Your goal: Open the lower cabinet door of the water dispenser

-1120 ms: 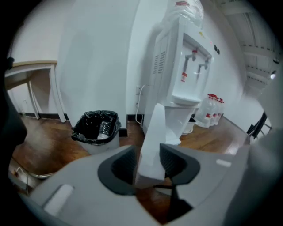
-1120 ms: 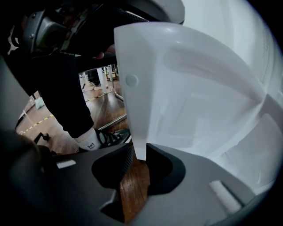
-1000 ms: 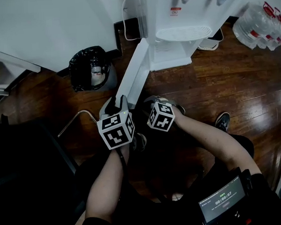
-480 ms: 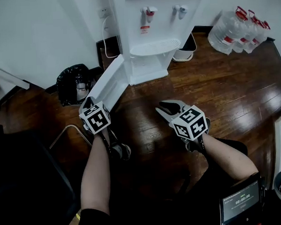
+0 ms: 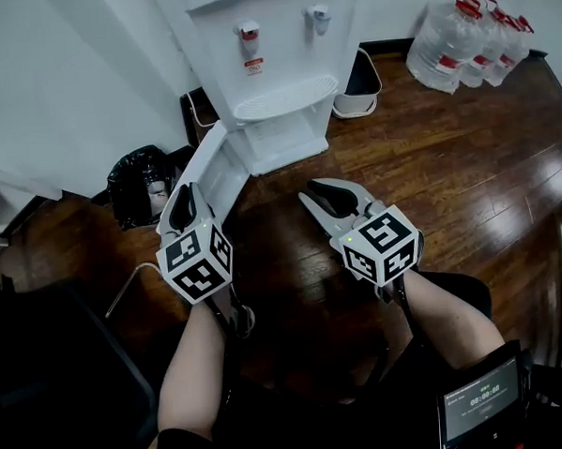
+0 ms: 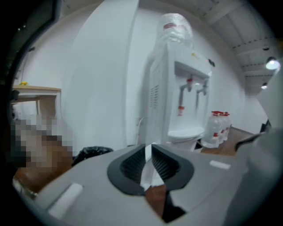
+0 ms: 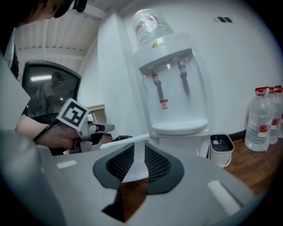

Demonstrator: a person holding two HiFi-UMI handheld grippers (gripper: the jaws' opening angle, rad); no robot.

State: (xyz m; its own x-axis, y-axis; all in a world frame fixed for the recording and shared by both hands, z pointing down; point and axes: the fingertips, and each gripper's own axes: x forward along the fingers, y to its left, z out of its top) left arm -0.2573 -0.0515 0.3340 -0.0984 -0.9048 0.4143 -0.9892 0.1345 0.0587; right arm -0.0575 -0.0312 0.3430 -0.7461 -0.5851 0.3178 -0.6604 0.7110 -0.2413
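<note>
Showing lower cabinet door (image 5: 212, 164) of water dispenser (image 5: 272, 60) already swung wide, so task looks done. Stands on wood floor (image 5: 446, 144) at wall. Reaches lengthwise from dispenser's left front corner, beside bin (image 5: 138, 184). Holding nothing in left hand-held gripper (image 5: 188, 197), jaws just opening slightly, nor in right hand-held gripper (image 5: 315, 193), jaws just narrowing.
</note>
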